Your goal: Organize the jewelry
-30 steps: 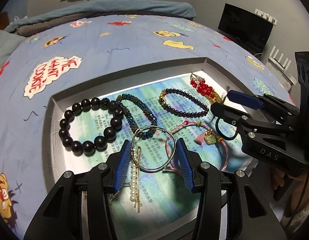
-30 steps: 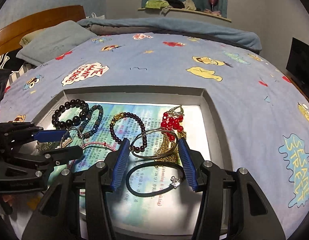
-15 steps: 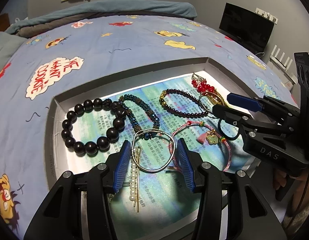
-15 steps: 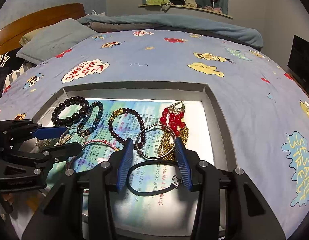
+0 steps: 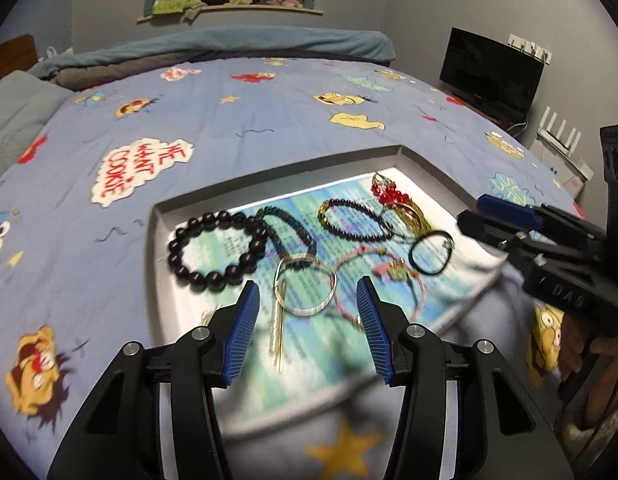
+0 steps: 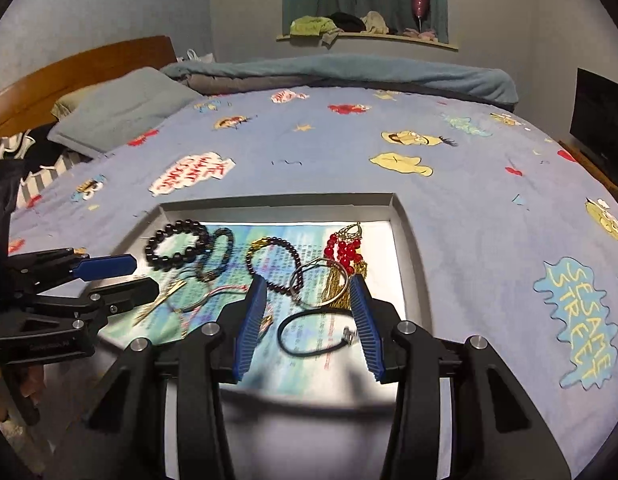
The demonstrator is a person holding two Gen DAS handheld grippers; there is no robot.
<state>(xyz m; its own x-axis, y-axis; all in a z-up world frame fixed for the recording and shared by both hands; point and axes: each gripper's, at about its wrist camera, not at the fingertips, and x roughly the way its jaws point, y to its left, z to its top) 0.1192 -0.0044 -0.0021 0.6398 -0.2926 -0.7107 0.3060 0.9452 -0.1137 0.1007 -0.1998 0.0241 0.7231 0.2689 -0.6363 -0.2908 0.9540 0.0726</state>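
A shallow grey tray lies on the bed, lined with printed paper. On it lie a large black bead bracelet, a dark teal beaded bracelet, a dark purple bead bracelet, red bead earrings, a silver bangle, a second silver bangle, a pink cord bracelet, a black cord bracelet and a pearl hairpin. My left gripper is open above the tray's near edge. My right gripper is open, over the black cord bracelet.
The tray rests on a blue cartoon-print bedspread. A pillow and wooden headboard are at the far left. A dark monitor stands by the wall on the right.
Both grippers have pulled back and risen from the tray, so the jewelry looks smaller and farther. The jewelry has not moved. Both stay open.
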